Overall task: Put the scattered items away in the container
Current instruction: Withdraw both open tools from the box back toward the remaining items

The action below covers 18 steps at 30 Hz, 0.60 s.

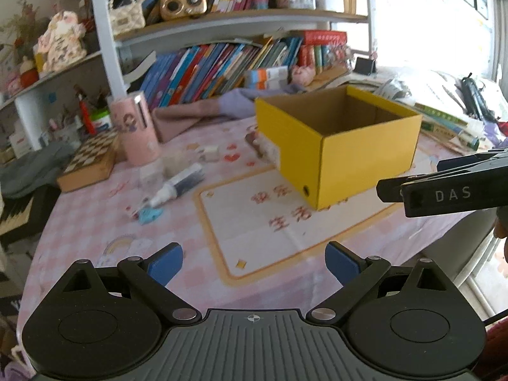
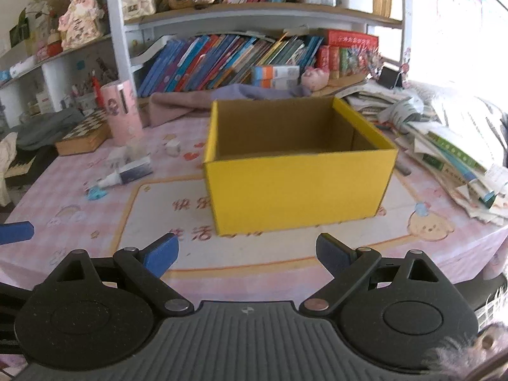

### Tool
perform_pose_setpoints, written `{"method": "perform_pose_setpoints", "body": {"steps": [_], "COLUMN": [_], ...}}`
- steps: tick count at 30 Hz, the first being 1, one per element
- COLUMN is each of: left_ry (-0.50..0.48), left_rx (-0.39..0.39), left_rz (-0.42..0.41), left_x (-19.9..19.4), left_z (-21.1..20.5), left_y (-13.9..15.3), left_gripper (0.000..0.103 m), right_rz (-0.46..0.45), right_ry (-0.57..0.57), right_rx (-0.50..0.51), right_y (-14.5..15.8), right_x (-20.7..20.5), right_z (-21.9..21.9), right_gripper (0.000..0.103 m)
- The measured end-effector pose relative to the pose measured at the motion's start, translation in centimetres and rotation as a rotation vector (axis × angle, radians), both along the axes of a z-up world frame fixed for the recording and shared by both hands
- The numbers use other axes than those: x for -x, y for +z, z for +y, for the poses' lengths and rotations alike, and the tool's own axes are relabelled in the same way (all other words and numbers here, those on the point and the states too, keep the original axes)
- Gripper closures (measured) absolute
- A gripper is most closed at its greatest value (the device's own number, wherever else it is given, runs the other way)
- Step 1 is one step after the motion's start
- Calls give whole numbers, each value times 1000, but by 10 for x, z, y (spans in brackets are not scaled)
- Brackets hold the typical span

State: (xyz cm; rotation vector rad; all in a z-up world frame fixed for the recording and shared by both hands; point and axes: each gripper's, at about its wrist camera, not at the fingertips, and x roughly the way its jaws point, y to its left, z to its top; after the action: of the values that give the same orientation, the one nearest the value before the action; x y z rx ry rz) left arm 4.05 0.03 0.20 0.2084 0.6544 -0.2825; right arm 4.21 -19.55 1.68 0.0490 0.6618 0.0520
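An open yellow cardboard box point(image 1: 349, 155) stands on the pink tablecloth; in the right wrist view the box point(image 2: 298, 187) is straight ahead, and what I see of its inside looks empty. Left of it lie a white-and-dark tube point(image 1: 177, 185) point(image 2: 127, 173), a small blue item point(image 1: 150, 215) point(image 2: 96, 193), a small white cube point(image 1: 211, 153) point(image 2: 174, 147) and a fuzzy item point(image 1: 265, 149) against the box's left side. My left gripper point(image 1: 254, 262) is open and empty above the mat. My right gripper point(image 2: 247, 252) is open and empty in front of the box.
A pink cylinder point(image 1: 139, 127) and a chessboard box point(image 1: 92, 162) stand at the left. A purple cloth point(image 1: 203, 111) and a bookshelf point(image 1: 228, 63) lie behind. Stacked books and papers point(image 2: 454, 152) crowd the right side. The right gripper's body point(image 1: 444, 190) enters the left wrist view.
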Motion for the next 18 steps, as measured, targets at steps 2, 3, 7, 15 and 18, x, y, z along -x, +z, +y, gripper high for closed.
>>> {"method": "perform_pose_setpoints", "body": {"steps": [2,3,7,15,18], "left_ry": [9,13,24,44,66], "left_rx": [1,3,6,12,16], "left_rz": [12,18,33,28,23], "left_x": [2,4,8,15,17], "left_z": [6,9,16,30,37], "left_y": [-2,-3,-6,-5,-3], "left_gripper": [5,5,5,5,5], "right_rz": [21,32,63,84,82], "right_ry": [15,23,54,119,130], "right_rx": [-10,-15,-18,-9,-8], "right_y": [-3,-4,-8,-10,-9], "right_x": [1,1,5,10,9], "right_z": [6,9,22,44,50], "right_gripper": [9,9,9,9,9]}}
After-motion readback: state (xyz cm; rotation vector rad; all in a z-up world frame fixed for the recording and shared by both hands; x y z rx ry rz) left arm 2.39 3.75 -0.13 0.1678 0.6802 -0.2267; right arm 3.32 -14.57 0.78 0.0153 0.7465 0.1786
